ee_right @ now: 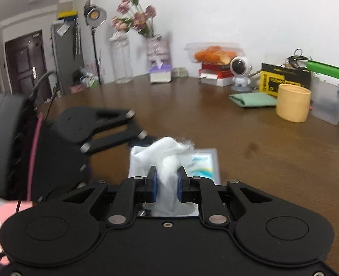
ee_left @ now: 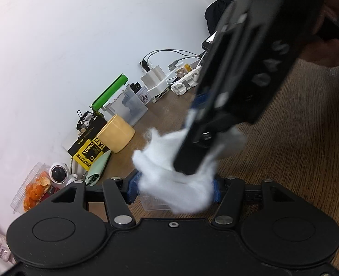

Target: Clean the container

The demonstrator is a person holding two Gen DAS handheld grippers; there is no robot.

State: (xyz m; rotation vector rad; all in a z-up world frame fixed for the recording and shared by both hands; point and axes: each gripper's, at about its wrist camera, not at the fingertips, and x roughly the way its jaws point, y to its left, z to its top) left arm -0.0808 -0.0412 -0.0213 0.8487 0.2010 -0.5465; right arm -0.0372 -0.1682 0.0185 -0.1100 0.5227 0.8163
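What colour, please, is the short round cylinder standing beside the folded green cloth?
The short cylinder is pale yellow, clearest in the right wrist view.

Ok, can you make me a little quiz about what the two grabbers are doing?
1. True or false: the right gripper is shut on a white wad.
2. What does the left gripper hold? A) a yellow cup B) a clear container C) a green cloth
3. Fill the gap: the pads on both grippers are coloured ____.

Key: 1 true; 2 B; 3 blue.
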